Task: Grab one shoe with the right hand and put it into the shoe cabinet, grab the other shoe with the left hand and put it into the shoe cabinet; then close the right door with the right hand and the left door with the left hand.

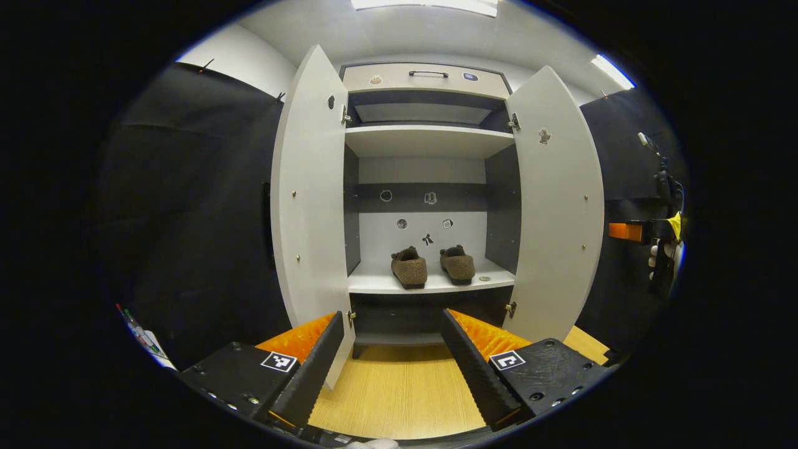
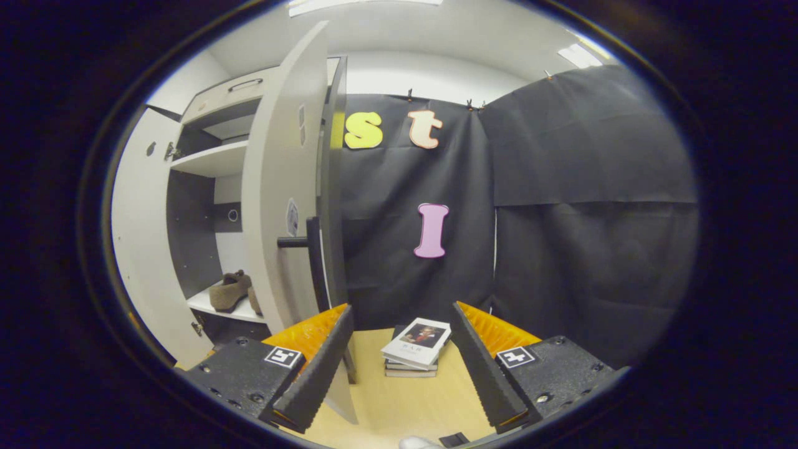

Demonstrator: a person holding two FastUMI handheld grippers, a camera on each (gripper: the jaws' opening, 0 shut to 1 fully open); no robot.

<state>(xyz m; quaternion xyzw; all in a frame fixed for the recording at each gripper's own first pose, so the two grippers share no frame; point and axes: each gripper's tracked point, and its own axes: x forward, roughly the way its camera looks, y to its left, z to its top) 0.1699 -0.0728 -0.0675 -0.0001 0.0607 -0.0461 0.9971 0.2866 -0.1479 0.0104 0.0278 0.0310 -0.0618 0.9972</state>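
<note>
Two brown fuzzy shoes (image 1: pixel 409 267) (image 1: pixel 457 263) stand side by side on the lower shelf (image 1: pixel 374 284) of the white shoe cabinet. Both doors stand wide: the left door (image 1: pixel 308 206) and the right door (image 1: pixel 558 206). My left gripper (image 1: pixel 393 362) is open and empty, held in front of the cabinet, facing its inside. In the right gripper view, my right gripper (image 2: pixel 402 368) is open and empty, just beside the right door's (image 2: pixel 280 206) outer face, close to its dark handle (image 2: pixel 308 243). One shoe (image 2: pixel 229 291) shows past that door. The other gripper (image 1: pixel 661 243) appears at the far right of the left gripper view.
A stack of books (image 2: pixel 416 346) lies on the wooden floor (image 2: pixel 399 399) by the black cloth wall, right of the cabinet. An upper shelf (image 1: pixel 427 140) and a drawer with a handle (image 1: pixel 428 74) sit above. Pens (image 1: pixel 140 333) lie at far left.
</note>
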